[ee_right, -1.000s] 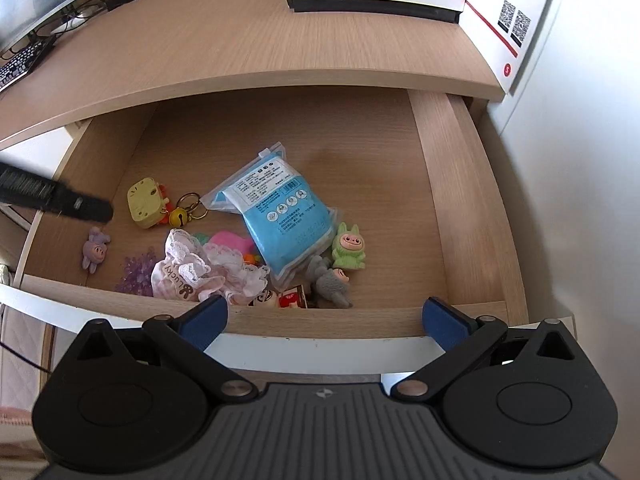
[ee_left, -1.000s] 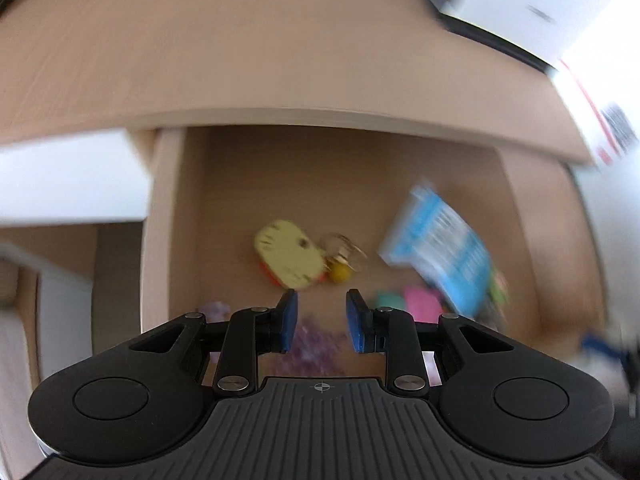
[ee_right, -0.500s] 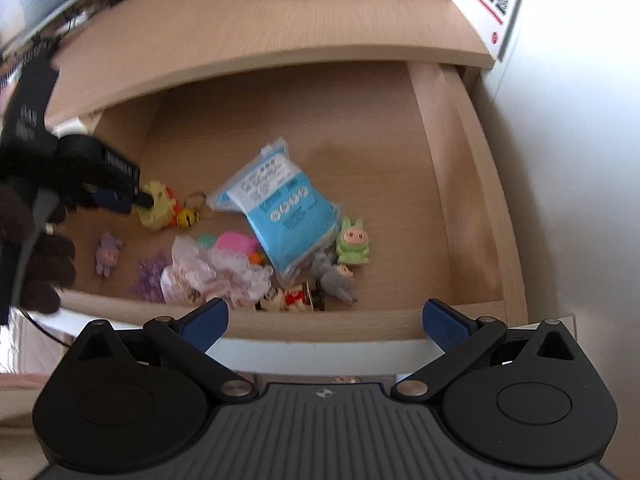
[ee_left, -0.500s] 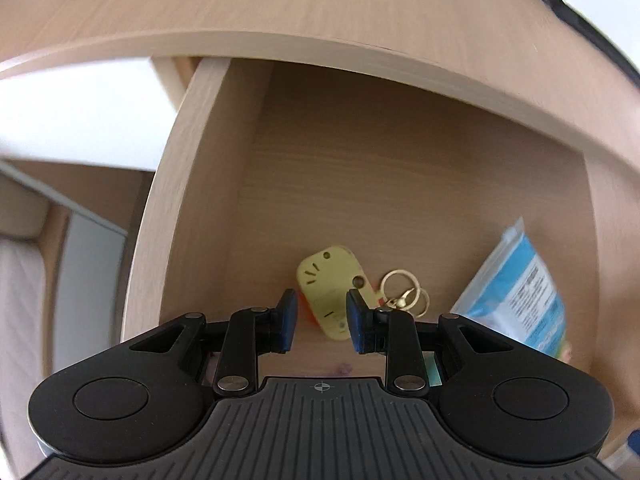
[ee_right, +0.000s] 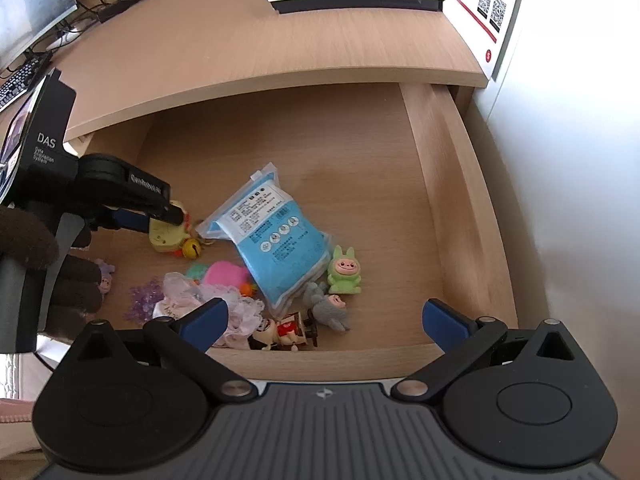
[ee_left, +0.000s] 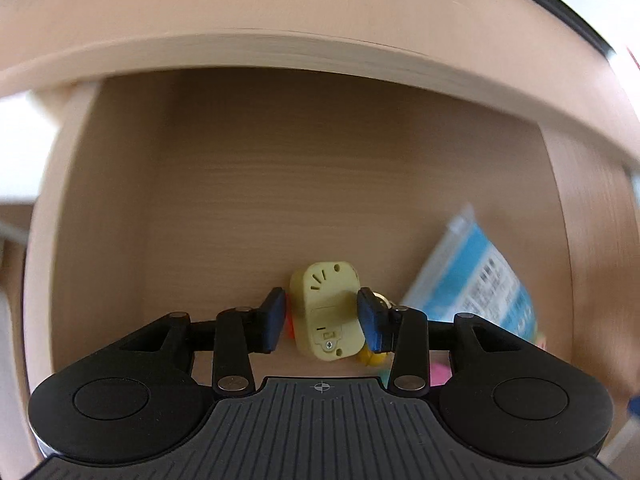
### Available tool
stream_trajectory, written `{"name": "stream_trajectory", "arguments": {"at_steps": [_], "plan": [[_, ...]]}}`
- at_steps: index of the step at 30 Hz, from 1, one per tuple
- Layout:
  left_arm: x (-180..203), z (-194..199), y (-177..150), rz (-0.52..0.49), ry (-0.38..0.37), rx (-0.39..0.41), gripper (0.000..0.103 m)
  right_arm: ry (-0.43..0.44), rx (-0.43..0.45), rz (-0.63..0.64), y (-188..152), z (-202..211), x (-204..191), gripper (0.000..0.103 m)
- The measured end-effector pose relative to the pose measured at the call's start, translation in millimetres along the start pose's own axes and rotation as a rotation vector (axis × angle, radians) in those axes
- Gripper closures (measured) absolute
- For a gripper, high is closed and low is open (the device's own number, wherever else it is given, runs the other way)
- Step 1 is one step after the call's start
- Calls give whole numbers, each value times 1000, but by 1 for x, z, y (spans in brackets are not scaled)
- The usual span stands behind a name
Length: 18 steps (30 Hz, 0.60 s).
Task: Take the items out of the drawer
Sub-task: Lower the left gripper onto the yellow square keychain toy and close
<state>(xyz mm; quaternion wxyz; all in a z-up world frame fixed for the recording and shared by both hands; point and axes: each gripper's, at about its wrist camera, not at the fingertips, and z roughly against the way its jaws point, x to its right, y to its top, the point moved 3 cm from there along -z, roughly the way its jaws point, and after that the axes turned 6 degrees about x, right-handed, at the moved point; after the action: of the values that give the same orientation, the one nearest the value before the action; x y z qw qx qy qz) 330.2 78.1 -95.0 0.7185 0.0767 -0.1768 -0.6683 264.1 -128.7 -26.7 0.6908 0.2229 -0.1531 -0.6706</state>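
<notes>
here, left wrist view: left gripper (ee_left: 322, 322), jaws just widened and standing apart, holding nothing; yellow toy (ee_left: 328, 312) lies between the blue pads (ee_left: 273, 322) on the floor of the drawer (ee_left: 280, 184), its long axis running along the fingers, a gap showing on the left side, the right pad close against its edge or just beside it; blue packet (ee_left: 476, 280) off to the right, blurred. right wrist view: right gripper (ee_right: 324, 320), jaws spread wide and empty, hovering over the drawer's front edge, well apart from the yellow toy (ee_right: 166, 236); the left gripper (ee_right: 160, 210), carried by a gloved hand (ee_right: 52, 276), is plainly the nearer. judgement: a straight close should take the toy.
</notes>
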Motion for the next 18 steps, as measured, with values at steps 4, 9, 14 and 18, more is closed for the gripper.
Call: {"name": "stream_trajectory", "arguments": {"at_steps": [4, 9, 14, 18], "plan": [[11, -10, 0, -79, -3, -42, 57, -6, -21, -26, 0, -12, 5, 0], [20, -8, 0, -124, 11, -25, 57, -10, -60, -12, -15, -14, 4, 0], [31, -6, 2, -157, -9, -40, 59, -38, -52, 49, -23, -6, -6, 0], [34, -3, -1, -179, -30, -62, 60, -39, -65, 85, -30, 5, -10, 0]]}}
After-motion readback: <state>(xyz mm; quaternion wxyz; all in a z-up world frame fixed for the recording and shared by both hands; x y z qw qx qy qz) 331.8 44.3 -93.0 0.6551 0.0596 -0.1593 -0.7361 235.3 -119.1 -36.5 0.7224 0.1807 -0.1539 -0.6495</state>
